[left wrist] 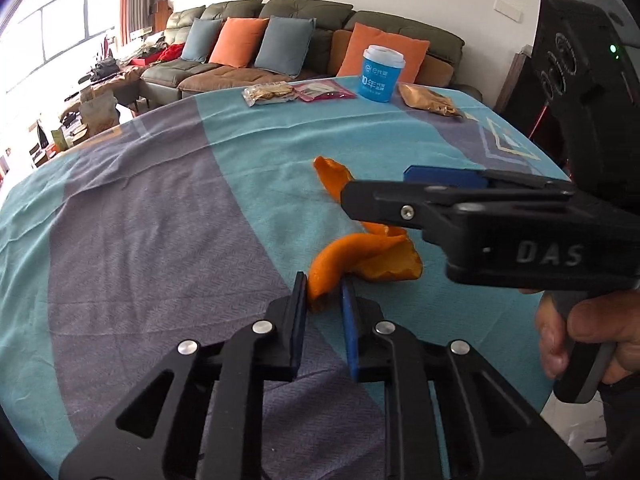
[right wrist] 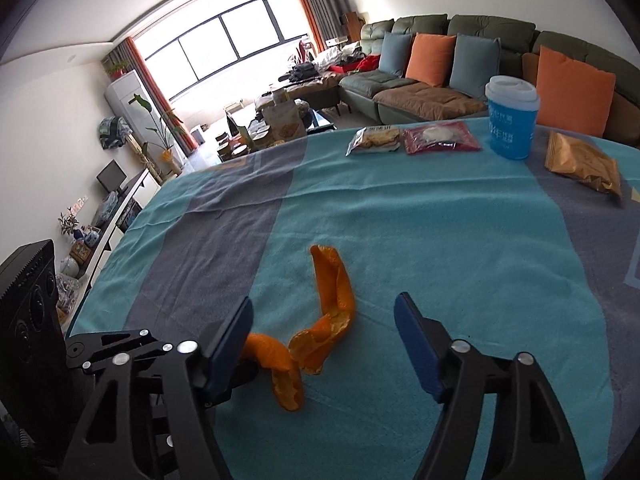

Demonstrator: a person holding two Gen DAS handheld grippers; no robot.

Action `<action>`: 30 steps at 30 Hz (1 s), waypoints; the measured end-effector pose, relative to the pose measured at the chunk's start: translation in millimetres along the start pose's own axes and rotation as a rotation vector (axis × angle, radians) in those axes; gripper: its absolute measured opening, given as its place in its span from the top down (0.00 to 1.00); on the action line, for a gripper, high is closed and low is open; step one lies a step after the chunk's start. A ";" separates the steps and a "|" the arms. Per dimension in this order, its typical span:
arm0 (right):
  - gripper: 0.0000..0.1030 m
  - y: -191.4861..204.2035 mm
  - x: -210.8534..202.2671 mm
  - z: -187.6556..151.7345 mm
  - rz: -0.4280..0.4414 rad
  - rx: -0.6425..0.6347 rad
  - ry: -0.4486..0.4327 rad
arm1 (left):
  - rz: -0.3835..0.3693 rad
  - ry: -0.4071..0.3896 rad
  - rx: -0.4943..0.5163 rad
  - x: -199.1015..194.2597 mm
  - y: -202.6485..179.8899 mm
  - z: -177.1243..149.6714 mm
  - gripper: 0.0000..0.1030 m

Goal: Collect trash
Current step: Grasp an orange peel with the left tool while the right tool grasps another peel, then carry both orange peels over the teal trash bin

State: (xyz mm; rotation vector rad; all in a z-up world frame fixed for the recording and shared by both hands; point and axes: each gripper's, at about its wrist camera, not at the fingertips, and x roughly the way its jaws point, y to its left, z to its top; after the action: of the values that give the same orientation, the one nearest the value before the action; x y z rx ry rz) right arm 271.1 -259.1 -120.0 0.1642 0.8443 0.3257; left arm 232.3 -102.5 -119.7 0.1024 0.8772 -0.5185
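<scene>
**Left gripper pinches the orange peel, right gripper hangs wide over it**

Both grippers tilt down toward the table here. The left gripper (left wrist: 325,300) sits low at the near end of the orange peel (left wrist: 340,268), its two blue pads squeezed in on that tip, so it has the peel nipped between them. The peel itself lies on the teal stripe of the tablecloth (left wrist: 160,220), one long curling strip that twists away from the camera.

From the right comes the right gripper (right wrist: 324,312), angled down over the same peel, fingers (right wrist: 416,344) spread wide with the strip lying between them and no pad touching it. In the left wrist view a hand (left wrist: 592,332) wraps the grey handle of that right gripper, fingers curled around the trigger.

Now the count along the far edge of the table. One blue cup (right wrist: 512,120) with a white lid, standing upright. Three snack packets: a clear biscuit packet (right wrist: 374,140), a red packet (right wrist: 440,138) just beside it, and a golden packet (right wrist: 584,164) on the other side of the cup. One strip of peel, two grippers, one hand in view. Behind the table runs a green sofa (right wrist: 460,28) carrying four cushions, two orange and two blue.
</scene>
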 end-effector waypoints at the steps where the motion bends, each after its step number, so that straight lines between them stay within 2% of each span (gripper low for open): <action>1: 0.39 0.3 1.1 -0.1 0.004 -0.002 0.005 | -0.003 0.000 -0.002 0.3 0.2 0.0 0.85; 2: 0.42 0.8 2.7 -0.4 0.007 -0.004 0.012 | -0.003 0.000 -0.004 0.3 0.0 -0.3 0.86; 4: 0.54 2.3 6.5 -1.5 0.010 -0.011 0.027 | -0.003 0.000 -0.005 0.2 -0.4 -0.5 0.90; 10: 0.70 -3.8 12.0 -4.0 0.031 0.017 0.052 | 0.009 -0.021 -0.004 -4.9 0.6 -4.0 0.92; 15: 0.71 -8.4 14.9 -5.1 0.028 0.040 0.059 | 0.021 -0.040 -0.007 -10.1 3.8 -6.2 0.92; 19: 0.71 -2.3 16.4 -5.6 -0.002 0.003 0.061 | 0.034 -0.049 -0.015 -16.3 7.0 -9.3 0.92; 20: 0.73 -0.8 16.6 -5.9 -0.011 -0.010 0.061 | 0.036 -0.051 -0.018 -17.2 7.0 -9.5 0.92; 21: 0.83 -0.2 17.0 -6.0 -0.018 -0.020 0.064 | 0.039 -0.057 -0.022 -19.5 8.0 -9.5 0.92; 22: 0.85 0.4 17.1 -6.7 -0.021 -0.028 0.065 | 0.039 -0.060 -0.023 -20.7 8.2 -9.3 0.92; 30: 0.89 5.3 6.4 -9.0 -0.010 -0.037 0.031 | 0.052 -0.102 -0.044 -37.7 13.4 -10.2 0.92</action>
State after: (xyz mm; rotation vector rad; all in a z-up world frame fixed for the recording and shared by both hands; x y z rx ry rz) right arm 267.1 -251.8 -129.0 0.1207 0.8694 0.3349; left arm 211.7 -73.1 -99.4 0.0580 0.7839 -0.4512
